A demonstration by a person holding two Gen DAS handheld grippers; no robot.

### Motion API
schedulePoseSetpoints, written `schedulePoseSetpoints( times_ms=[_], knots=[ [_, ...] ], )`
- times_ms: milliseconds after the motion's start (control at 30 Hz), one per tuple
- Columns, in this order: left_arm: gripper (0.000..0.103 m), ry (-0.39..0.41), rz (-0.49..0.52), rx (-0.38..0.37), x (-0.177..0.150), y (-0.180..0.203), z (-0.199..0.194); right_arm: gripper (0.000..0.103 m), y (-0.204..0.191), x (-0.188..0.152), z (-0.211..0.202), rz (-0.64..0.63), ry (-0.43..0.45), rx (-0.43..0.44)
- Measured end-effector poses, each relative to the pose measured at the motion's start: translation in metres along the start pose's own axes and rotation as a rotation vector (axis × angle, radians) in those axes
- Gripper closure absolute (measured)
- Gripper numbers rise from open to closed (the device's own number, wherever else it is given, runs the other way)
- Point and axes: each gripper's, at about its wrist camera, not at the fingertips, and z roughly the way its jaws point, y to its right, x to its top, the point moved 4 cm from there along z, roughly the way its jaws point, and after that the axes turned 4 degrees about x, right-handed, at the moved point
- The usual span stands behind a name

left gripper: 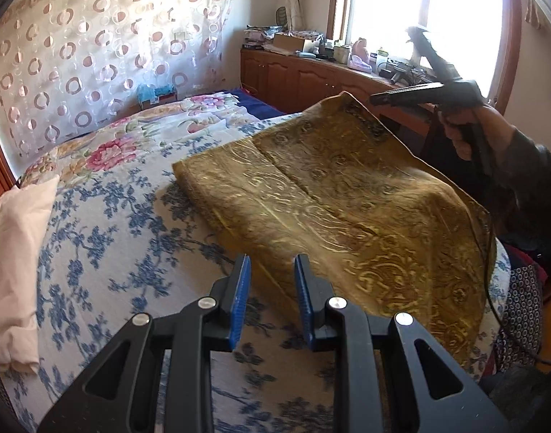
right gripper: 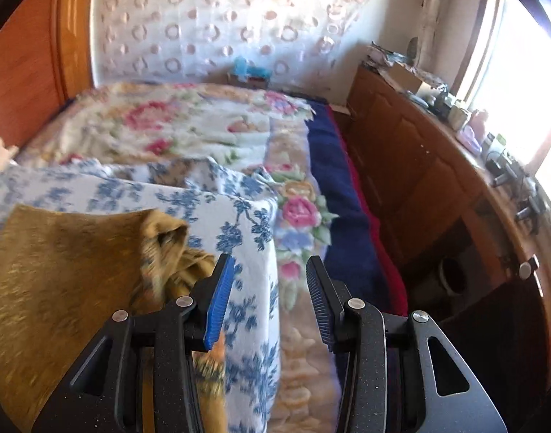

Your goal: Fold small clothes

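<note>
A gold patterned cloth (left gripper: 333,202) lies folded on the bed, its right side raised and blurred. It also shows in the right wrist view (right gripper: 66,274) at lower left, its corner bunched beside my right gripper's left finger. My left gripper (left gripper: 272,281) is open and empty, just over the cloth's near left edge. My right gripper (right gripper: 270,288) is open and empty, over the blue-flowered sheet (right gripper: 246,252) beside the cloth. In the left wrist view the right gripper (left gripper: 401,95) is held up in a hand past the cloth's far right corner.
The bed carries a blue-flowered sheet (left gripper: 105,223), a pink-flowered blanket (left gripper: 131,144) and a white folded cloth (left gripper: 15,245) at left. A wooden cabinet (right gripper: 437,180) with clutter runs under the window on the right. A patterned bag (left gripper: 520,310) hangs at the bed's right edge.
</note>
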Motion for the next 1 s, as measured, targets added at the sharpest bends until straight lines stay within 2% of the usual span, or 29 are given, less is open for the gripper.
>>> schedulePoseSetpoints(
  times_ms=[133,233,400,633,733,1000],
  knots=[
    [0.08,-0.005,0.008,0.007,-0.003,0.012,0.002,0.047,-0.013,-0.022,-0.04,-0.014,0.036,0.085],
    [0.08,-0.012,0.01,0.011,-0.007,0.018,0.003,0.042,-0.028,-0.042,-0.061,-0.034,0.039,0.144],
    [0.08,-0.04,0.003,0.014,-0.019,0.027,0.006,0.041,-0.049,-0.084,-0.076,-0.048,0.003,0.207],
    [0.08,-0.088,-0.03,0.026,-0.041,0.034,0.007,0.041,-0.063,-0.145,-0.077,-0.066,-0.062,0.229],
    [0.076,-0.12,-0.036,0.043,-0.051,0.035,0.011,0.041,-0.061,-0.158,-0.082,-0.044,-0.067,0.233],
    [0.07,-0.076,-0.054,0.053,-0.058,0.036,0.007,0.041,-0.054,-0.184,-0.09,0.033,-0.065,0.26]
  ],
)
